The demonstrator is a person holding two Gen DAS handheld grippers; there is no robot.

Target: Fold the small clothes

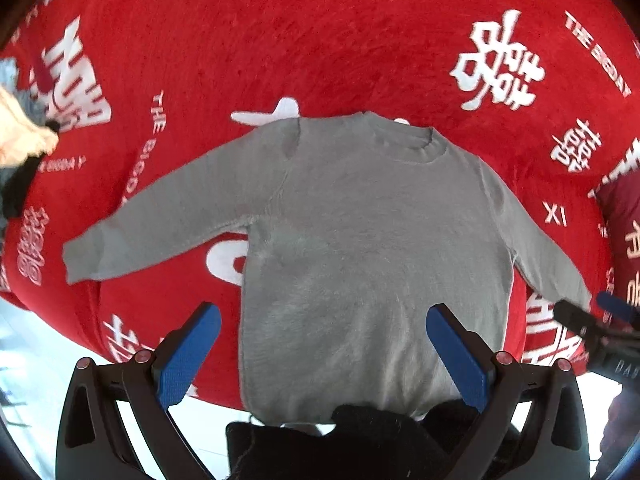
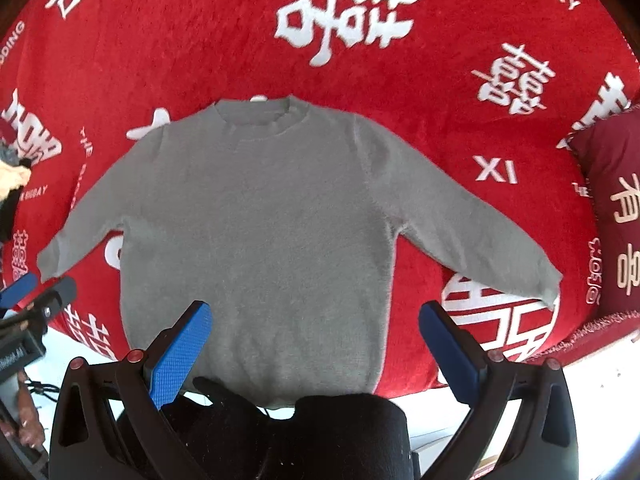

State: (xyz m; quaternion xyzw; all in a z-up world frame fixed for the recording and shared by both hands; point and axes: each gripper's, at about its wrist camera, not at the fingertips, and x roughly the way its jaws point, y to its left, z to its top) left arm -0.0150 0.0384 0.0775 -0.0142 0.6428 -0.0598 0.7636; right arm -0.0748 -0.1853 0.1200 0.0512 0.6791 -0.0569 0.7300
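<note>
A small grey sweater (image 1: 360,248) (image 2: 256,216) lies flat on a red blanket, collar far, hem near, both sleeves spread outward and down. My left gripper (image 1: 324,316) hovers open above the lower left part of the sweater, its blue pads wide apart with nothing between them. My right gripper (image 2: 316,320) hovers open above the lower right part, also holding nothing. Each gripper's tips show at the edge of the other view: the right gripper (image 1: 588,316) by the right cuff, the left gripper (image 2: 36,292) by the left cuff.
The red blanket (image 1: 320,40) (image 2: 200,40) with white characters covers the whole surface. A pile of cream, grey and black clothes (image 1: 20,136) (image 2: 12,180) lies at the far left. A dark red cushion (image 2: 616,216) (image 1: 624,216) sits at the right. Pale floor shows along the near edge.
</note>
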